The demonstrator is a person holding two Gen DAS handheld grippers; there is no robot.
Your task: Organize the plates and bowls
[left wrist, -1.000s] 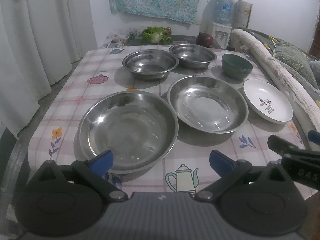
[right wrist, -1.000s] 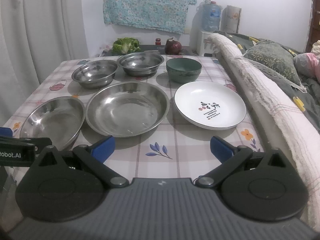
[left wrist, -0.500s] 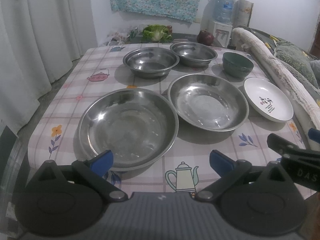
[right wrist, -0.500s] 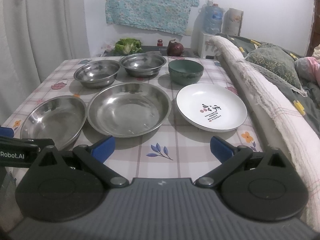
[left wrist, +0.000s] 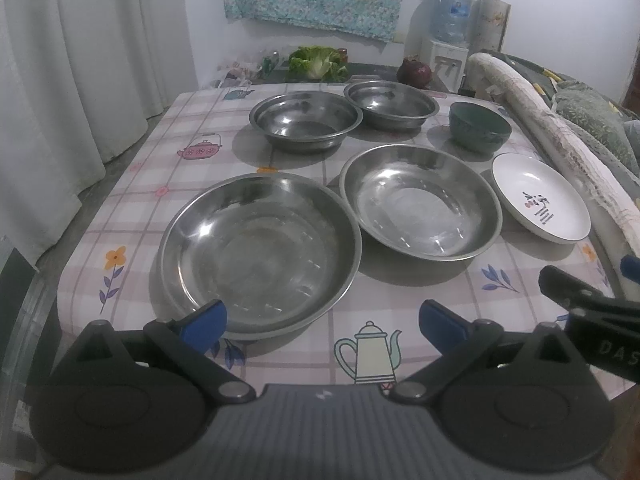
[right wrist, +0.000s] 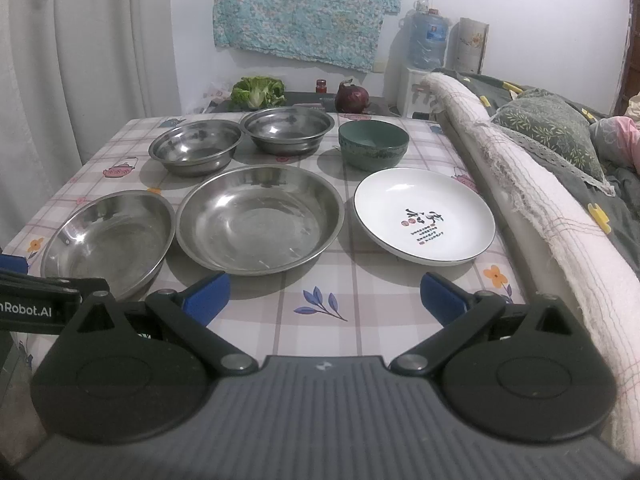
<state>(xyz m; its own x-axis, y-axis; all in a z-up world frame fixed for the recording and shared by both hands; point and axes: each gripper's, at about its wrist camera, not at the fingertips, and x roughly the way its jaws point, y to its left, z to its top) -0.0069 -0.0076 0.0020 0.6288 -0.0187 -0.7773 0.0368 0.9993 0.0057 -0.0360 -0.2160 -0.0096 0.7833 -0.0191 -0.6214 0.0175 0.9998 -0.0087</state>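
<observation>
Six dishes sit apart on the checked-cloth counter [right wrist: 360,312]: two wide steel plates [left wrist: 262,256] [left wrist: 422,206], two steel bowls [left wrist: 306,122] [left wrist: 392,104], a green ceramic bowl [right wrist: 373,142] and a white printed plate [right wrist: 424,222]. Nothing appears stacked yet. The left hand-held gripper [left wrist: 322,320] and right hand-held gripper [right wrist: 324,294] hover at the near edge, spread wide and empty.

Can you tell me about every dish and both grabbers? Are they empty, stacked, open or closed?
left steel plate: empty, upright, unstacked
middle steel plate: empty, upright, unstacked
left steel bowl: empty, upright
right steel bowl: empty, upright
green bowl: empty, upright
white plate: empty, printed side up
left gripper: open, holding nothing
right gripper: open, holding nothing
</observation>
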